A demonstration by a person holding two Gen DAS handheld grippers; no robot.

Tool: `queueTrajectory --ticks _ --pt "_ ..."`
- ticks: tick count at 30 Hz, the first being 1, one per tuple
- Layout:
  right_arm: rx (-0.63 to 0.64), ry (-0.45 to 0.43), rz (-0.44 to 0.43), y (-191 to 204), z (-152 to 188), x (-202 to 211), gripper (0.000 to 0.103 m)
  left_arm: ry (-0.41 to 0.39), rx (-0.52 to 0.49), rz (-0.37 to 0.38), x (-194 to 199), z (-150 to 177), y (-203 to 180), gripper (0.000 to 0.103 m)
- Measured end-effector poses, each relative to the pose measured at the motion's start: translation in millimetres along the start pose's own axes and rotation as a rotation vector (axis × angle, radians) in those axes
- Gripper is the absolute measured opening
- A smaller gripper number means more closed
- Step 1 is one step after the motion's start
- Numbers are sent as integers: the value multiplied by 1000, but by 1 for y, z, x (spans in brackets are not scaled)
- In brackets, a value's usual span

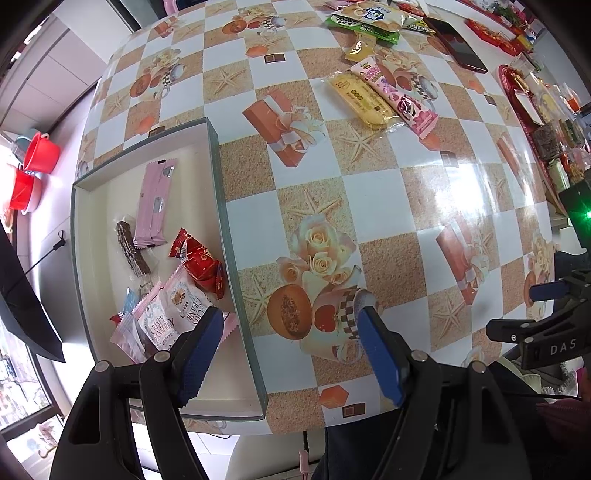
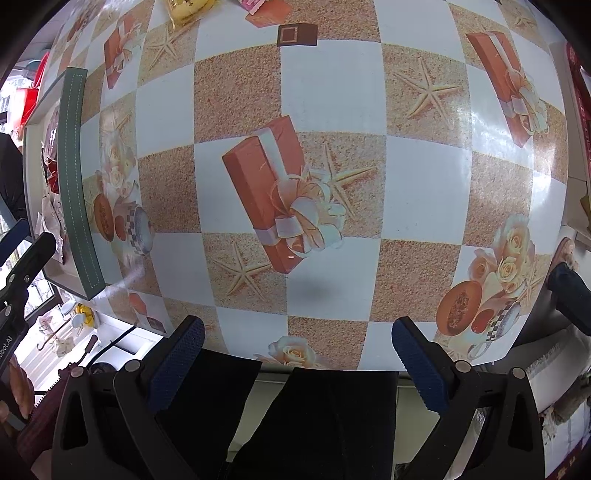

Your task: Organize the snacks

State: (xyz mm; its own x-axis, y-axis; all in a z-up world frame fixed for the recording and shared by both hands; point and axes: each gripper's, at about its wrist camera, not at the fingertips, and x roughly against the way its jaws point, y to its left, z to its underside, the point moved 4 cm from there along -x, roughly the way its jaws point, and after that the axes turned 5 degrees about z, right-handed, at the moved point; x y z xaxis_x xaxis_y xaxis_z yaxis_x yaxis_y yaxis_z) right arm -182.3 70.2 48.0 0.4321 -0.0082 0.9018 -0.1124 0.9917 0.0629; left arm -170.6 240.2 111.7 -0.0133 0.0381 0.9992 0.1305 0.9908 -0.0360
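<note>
A shallow green-rimmed box with a white floor sits at the table's left and holds several snacks: a pink wrapper, a dark chocolate bar, a red packet and cranberry crisp packets. My left gripper hangs open over the box's right rim, nothing between its blue pads. Farther back lie a yellow bar and a pink patterned bar, with green and white packets behind them. My right gripper stands open over bare tablecloth near the front edge. The box shows at that view's left.
A dark phone lies at the back right. A red tray with jars and boxes lines the right edge. Red buckets stand on the floor at left. The checkered tablecloth is glossy; dark trouser legs show below the table edge.
</note>
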Motion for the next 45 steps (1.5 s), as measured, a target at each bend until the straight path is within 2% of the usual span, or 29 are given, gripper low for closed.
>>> queueTrajectory --ticks 14,20,24,29,32,38,42,45 --pt "1 -12 8 -3 2 0 102 -1 -1 14 -1 -2 -4 78" --pt "-1 -54 53 -13 -9 0 102 1 22 34 0 -10 -7 78" --pt "26 -81 87 -12 -37 5 102 9 36 45 0 -6 -10 78" --pt "93 -231 171 0 -97 38 102 38 58 53 -4 11 -6 78" --pt "75 -310 228 -3 -138 58 102 53 91 54 -6 23 1 78" --pt "37 -349 199 4 -198 63 102 95 176 104 -13 40 8 78" --pt "64 -347 181 28 -219 50 102 110 161 96 -15 45 3 78" --pt "121 -390 199 50 -224 52 102 104 163 82 -11 42 5 79"
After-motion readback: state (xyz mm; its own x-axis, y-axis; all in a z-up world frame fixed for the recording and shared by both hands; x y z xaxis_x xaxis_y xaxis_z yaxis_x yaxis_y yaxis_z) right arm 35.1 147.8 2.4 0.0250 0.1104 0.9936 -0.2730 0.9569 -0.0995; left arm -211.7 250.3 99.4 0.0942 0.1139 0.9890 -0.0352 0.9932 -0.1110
